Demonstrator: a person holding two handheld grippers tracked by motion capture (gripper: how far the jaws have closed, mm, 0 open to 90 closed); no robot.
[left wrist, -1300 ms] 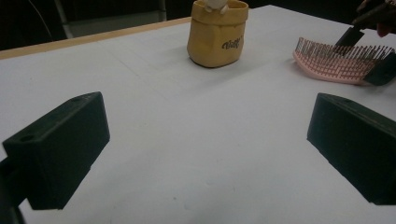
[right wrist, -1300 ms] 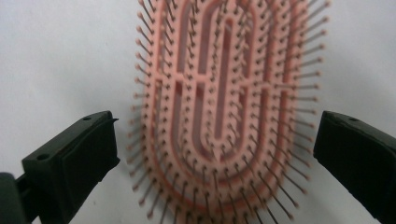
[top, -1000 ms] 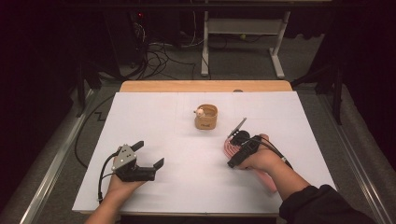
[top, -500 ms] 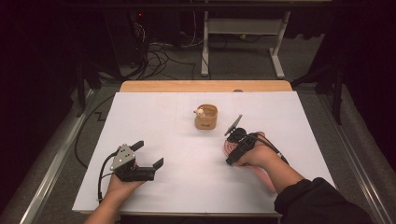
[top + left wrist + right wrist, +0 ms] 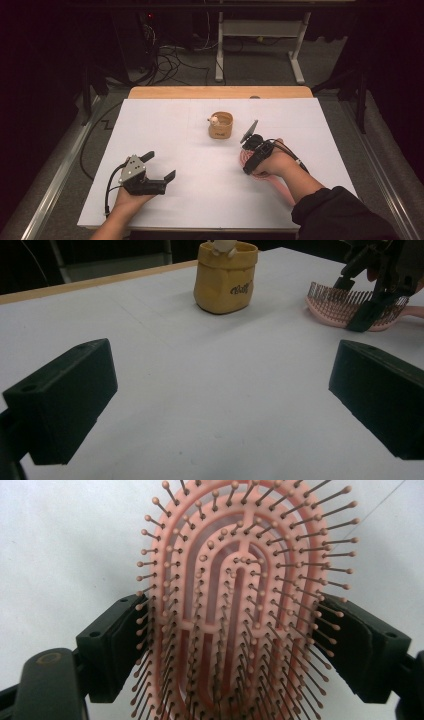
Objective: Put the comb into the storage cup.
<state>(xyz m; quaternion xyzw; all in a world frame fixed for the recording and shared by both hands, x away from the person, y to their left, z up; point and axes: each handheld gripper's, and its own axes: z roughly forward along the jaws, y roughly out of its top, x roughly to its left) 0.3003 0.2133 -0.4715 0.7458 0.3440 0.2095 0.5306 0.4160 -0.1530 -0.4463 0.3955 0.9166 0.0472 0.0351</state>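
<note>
Right claw (image 5: 235, 640) straddles the head of a pink hairbrush (image 5: 235, 595), its jaws just closing in against the bristled sides; whether the pads press yet is unclear. Brush lies bristles-up toward the tabletop's (image 5: 200, 200) right edge. Left claw (image 5: 162, 167) rests wide open and empty near the front-left corner. A yellow pouch-shaped cup (image 5: 220, 126) stands mid-tabletop toward the back edge.

Overhead light floods the white desk (image 5: 200, 165) evenly while the room beyond its far edge sinks into darkness; shadows stay soft, and the near tool jaws blur slightly.
</note>
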